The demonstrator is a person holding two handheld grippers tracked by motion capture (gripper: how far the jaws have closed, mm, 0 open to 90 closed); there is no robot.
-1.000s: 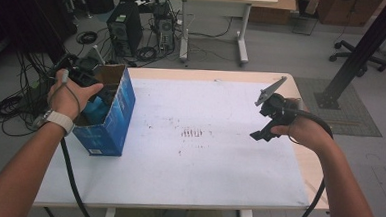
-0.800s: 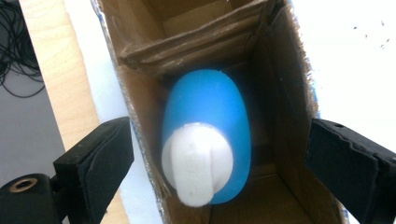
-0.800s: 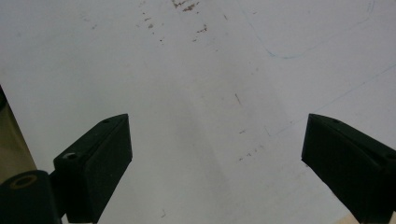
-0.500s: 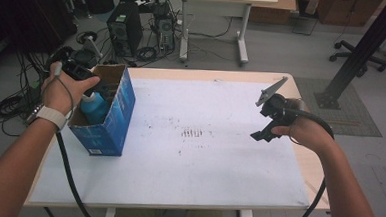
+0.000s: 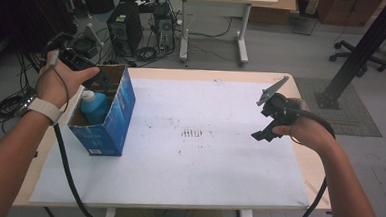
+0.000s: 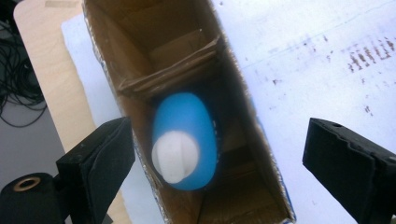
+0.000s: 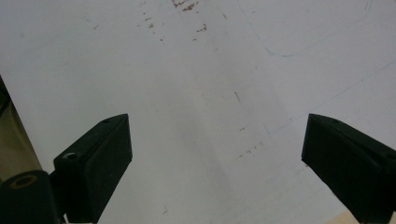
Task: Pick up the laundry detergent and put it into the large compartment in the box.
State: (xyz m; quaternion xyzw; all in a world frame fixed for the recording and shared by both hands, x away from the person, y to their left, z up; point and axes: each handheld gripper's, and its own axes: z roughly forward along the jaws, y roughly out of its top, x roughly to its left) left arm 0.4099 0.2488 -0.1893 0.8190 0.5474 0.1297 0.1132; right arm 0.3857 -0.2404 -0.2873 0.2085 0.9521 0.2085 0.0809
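Left gripper (image 5: 90, 75): held in the person's left hand (image 5: 62, 79) above the far end of the blue box; in the left gripper view (image 6: 217, 158) its two black jaws stand wide apart, gripping nothing.
Bottle (image 6: 184, 140): blue, with a white cap (image 6: 175, 156), standing upright inside the box; in the left gripper view it sits below and between the spread jaws, closer to the left jaw, with clear space between it and both.
Bottle's compartment: the one nearer the camera in the left gripper view, cut off from the farther one by a cardboard divider (image 6: 168, 72); in the high view the bottle (image 5: 95, 107) shows near the middle of the box, just in front of the hand.
Box (image 5: 113, 119): blue outside, bare brown cardboard inside, top open; it stands on the left part of the white sheet, its long side running away from the person.
Gripper to bottle: above it and apart from it, not touching bottle or box as far as the views show.
Right gripper (image 5: 273, 117): held in the person's right hand (image 5: 302, 129) over the right part of the table, well apart from the box; in the right gripper view (image 7: 217, 158) its jaws are spread wide with nothing between them but the sheet.
Sheet (image 5: 188, 158): white, marked with dark smudges near its middle, covering most of the wooden table (image 5: 313, 170).
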